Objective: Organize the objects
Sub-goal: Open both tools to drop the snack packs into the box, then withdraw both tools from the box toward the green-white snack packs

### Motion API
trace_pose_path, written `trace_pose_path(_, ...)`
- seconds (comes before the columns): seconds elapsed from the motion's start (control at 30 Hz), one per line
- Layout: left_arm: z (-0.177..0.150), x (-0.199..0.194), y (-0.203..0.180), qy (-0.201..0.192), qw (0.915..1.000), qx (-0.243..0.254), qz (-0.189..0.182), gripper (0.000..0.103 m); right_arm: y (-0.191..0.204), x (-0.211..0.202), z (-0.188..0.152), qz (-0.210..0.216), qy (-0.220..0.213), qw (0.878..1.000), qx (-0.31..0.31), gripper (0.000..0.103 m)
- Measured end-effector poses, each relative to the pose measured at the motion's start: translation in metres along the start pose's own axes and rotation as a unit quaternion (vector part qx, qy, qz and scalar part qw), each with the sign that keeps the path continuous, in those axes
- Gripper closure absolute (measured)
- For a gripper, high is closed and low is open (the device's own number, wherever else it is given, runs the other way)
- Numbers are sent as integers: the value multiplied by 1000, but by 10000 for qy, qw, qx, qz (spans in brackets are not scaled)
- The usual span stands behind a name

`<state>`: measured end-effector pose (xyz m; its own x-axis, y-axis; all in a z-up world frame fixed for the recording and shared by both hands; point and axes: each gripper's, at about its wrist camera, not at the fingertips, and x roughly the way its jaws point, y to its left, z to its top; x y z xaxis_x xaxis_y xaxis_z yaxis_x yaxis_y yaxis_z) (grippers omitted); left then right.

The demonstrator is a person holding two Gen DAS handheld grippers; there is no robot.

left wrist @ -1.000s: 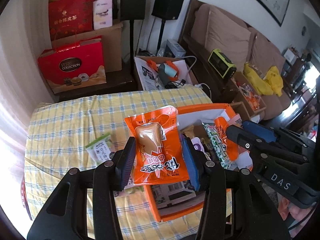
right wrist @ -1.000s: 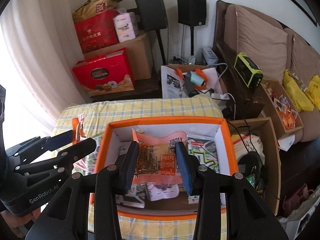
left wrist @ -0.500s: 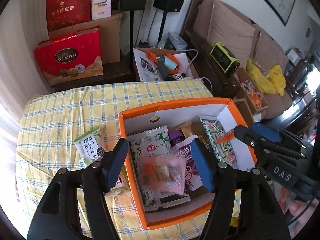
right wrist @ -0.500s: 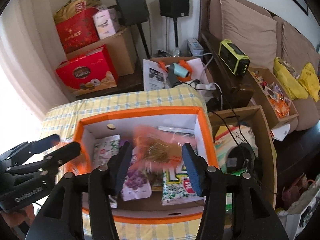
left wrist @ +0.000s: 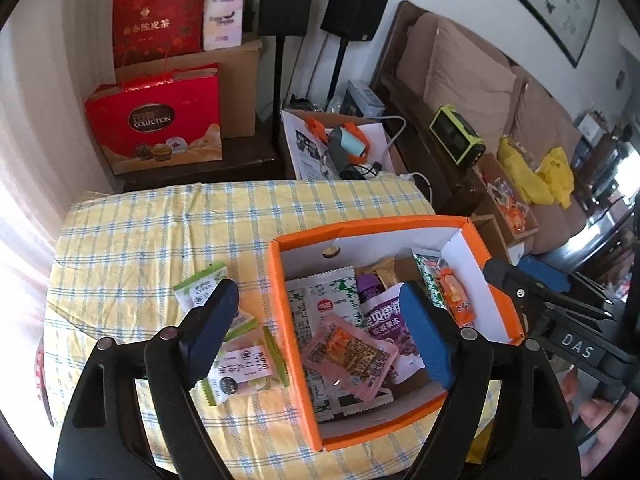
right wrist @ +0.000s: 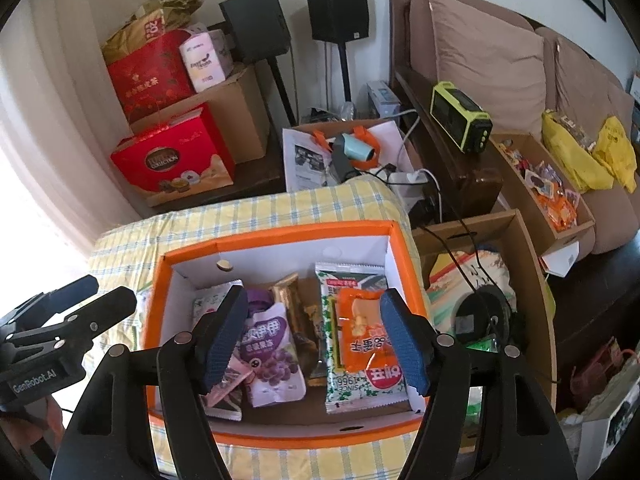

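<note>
Right wrist: right gripper (right wrist: 314, 334) gapes empty above orange box (right wrist: 276, 236).

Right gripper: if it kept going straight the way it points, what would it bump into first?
Probably the orange snack packet, lying on the green-and-white packet inside the orange box. The right gripper is open with nothing held; depth is hard to judge.

Glossy plastic snack packets (right wrist: 370, 336) fill a matt cardboard box (right wrist: 276, 236) on checked cloth (left wrist: 160, 232).
</note>
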<state>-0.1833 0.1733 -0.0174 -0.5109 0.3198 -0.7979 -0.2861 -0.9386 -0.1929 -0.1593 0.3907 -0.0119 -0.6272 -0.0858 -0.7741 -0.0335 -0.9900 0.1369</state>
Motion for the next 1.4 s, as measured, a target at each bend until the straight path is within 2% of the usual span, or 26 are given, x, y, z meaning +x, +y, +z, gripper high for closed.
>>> trace_pose_path(0.1, 1, -6, 8, -83, 9999, -31, 68, 13, 8, -4, 1, 39, -62, 10000, -49, 29)
trace_pose_path(0.17, 2, -10, 14, -147, 9998, -89, 26, 0, 12, -5, 2, 52, -79, 9999, -95, 25)
trace_pose_path(0.3, 3, -15, 25, -141, 9997, -203, -4, 0, 19, -4, 2, 123, -94, 9999, -63, 18)
trace_pose_path(0.4, 3, -16, 31, -106, 9998, -184, 70, 0, 22, -2, 2, 304, -43, 9995, 7, 2)
trace_pose_path(0.43, 3, -17, 34, -92, 9998, -170, 76, 0, 24, -2, 2, 337, -47, 9994, 10, 0)
trace_pose_path(0.8, -11, -22, 94, 55, 9987, -347, 376, 0, 65, 0, -2, 466, 0, 9974, -554, 0)
trace_pose_path(0.97, -35, -6, 120, 387, 9972, -614, 162, 0, 75, 1, -4, 669, 42, 9967, -467, 0)
trace_pose_path(1.1, -53, 10, 131, 632, 9952, -744, 98, 1, 83, 2, -5, 718, 48, 9962, -496, 0)
trace_pose_path(1.2, -63, 22, 132, 829, 9927, -870, -93, 4, 88, 2, -7, 758, 62, 9957, -529, 0)
trace_pose_path(1.33, -70, 36, 130, 1058, 9894, -948, -285, 21, 90, 2, -10, 800, 75, 9953, -533, 2)
trace_pose_path(1.4, -71, 40, 129, 1115, 9883, -976, -350, 24, 90, 2, -10, 815, 96, 9952, -531, 3)
